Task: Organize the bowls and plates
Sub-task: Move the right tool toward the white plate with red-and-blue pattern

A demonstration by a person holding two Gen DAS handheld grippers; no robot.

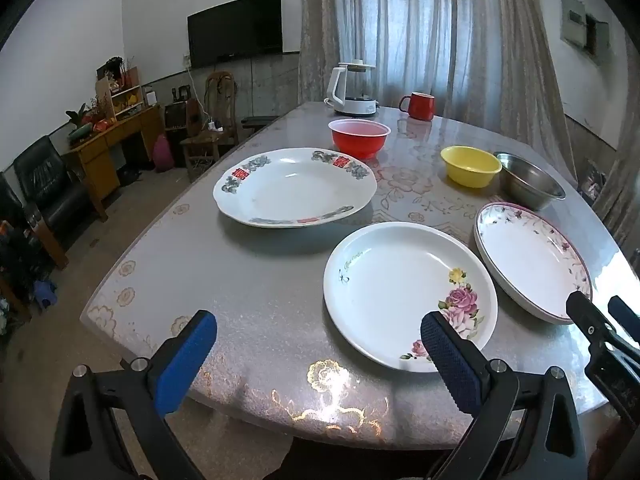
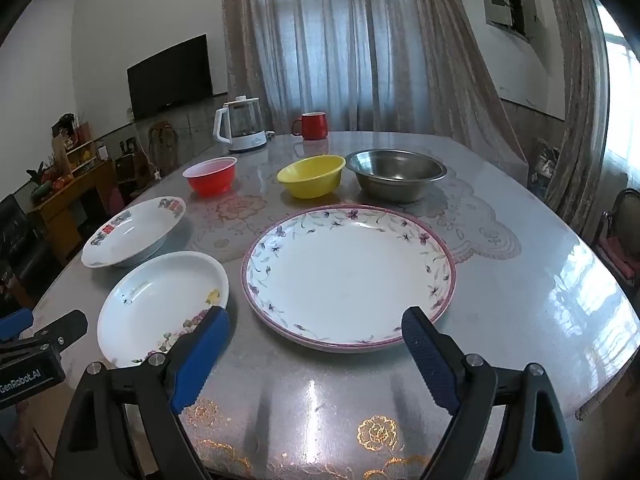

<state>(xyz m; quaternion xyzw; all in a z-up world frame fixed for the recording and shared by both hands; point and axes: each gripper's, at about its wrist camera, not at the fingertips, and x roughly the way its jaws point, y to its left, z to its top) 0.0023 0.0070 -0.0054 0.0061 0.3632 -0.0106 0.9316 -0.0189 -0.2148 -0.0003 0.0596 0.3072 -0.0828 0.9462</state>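
Blue-padded and spread wide, the left claw point(image 1: 318, 336) is hovering over the near edge of the table point(image 1: 248, 280), gripping nothing, with its right finger point(image 1: 448, 360) overlapping the near rim of the rose plate point(image 1: 400, 292) in the left wrist view. The right claw point(image 2: 316, 340) is likewise standing fully spread and gripping nothing, tilting down at the near rim of the pink-rimmed plate point(image 2: 344, 276), which is lying just ahead of its 2 fingers.

On the table, 3 plates are sitting apart from one another. The rose plate is lying nearest the left claw, just beside the pink-rimmed plate on its right. The scalloped plate point(image 1: 296, 188) with red and grey rim marks is resting further back and to the left, near the table's left edge.

Beyond the plates, 3 bowls are standing in a loose row. The red bowl point(image 2: 211, 176) is sitting on the left, the yellow bowl point(image 2: 312, 176) in the middle, and the steel bowl point(image 2: 396, 174) on the right, very close to the yellow one; whether those 2 are touching cannot be told.

At the far edge, a white kettle point(image 2: 240, 128) and a red mug point(image 2: 314, 125) are standing in front of the curtains point(image 2: 360, 40). A dark television point(image 2: 170, 76) is hanging on the wall to the left.
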